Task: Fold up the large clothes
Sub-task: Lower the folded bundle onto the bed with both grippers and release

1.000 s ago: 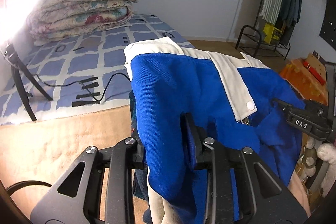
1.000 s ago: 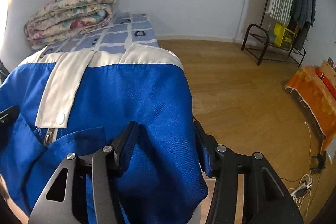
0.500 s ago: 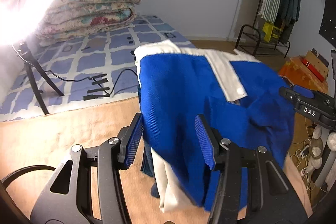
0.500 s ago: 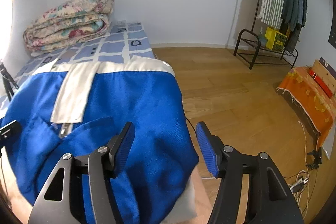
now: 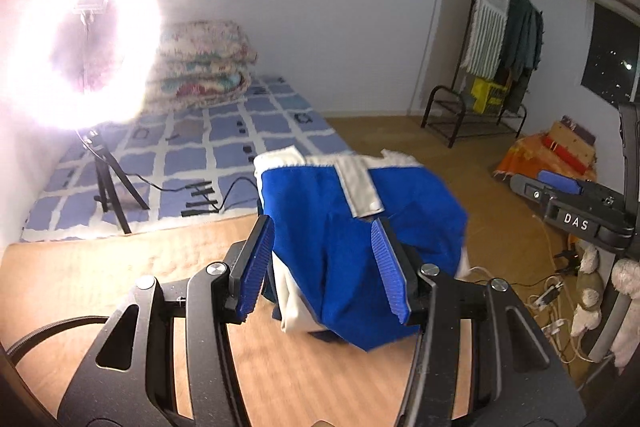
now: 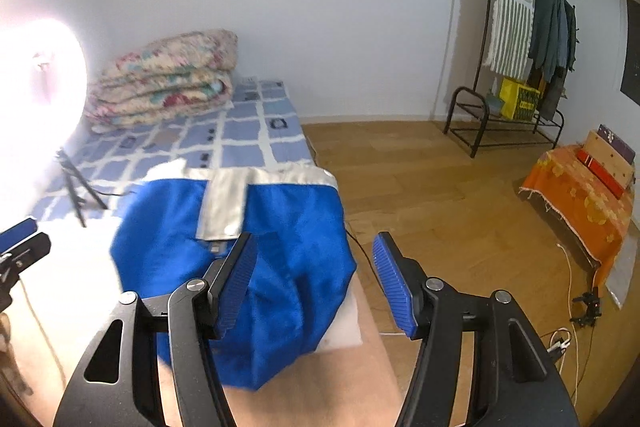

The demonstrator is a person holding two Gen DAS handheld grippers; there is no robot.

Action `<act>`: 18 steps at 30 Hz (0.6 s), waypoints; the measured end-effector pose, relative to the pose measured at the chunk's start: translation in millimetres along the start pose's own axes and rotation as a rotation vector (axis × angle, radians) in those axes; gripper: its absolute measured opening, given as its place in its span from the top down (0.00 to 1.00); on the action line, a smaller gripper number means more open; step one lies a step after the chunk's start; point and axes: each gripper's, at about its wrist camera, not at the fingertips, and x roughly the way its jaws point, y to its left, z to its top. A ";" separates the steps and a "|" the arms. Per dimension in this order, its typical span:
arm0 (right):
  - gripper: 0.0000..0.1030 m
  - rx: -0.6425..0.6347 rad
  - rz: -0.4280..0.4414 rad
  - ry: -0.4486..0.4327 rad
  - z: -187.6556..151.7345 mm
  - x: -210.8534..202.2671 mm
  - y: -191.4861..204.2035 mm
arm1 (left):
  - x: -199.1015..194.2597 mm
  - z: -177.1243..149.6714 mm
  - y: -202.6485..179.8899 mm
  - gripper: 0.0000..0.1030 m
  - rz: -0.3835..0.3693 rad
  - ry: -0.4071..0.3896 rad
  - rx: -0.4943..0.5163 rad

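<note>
Left wrist view shows the blue garment (image 5: 352, 227) already folded into a compact bundle lying on the tan mat (image 5: 120, 267), with the left hand-held gripper (image 5: 324, 267) and the right hand-held gripper (image 6: 312, 283) both open, holding nothing, so little seems left.

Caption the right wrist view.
Open right gripper above a folded blue garment lying by the bed.

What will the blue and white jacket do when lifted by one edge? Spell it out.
The blue and white jacket will probably sag and unfold, since it lies in soft, slumped folds. It looks thick, so likely fairly heavy. The woven cloth seems unlikely to slip.
</note>
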 end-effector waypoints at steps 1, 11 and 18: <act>0.42 -0.002 0.003 -0.012 1.6 -15.2 2.5 | -10.5 2.6 -1.1 0.50 -0.002 -0.008 0.001; 0.36 0.000 0.082 -0.089 1.0 -137.0 27.0 | -157.8 0.5 -7.2 0.49 0.000 -0.100 0.004; 0.33 -0.038 0.110 -0.114 -23.1 -210.4 56.9 | -260.4 -25.8 -6.1 0.39 0.014 -0.150 0.025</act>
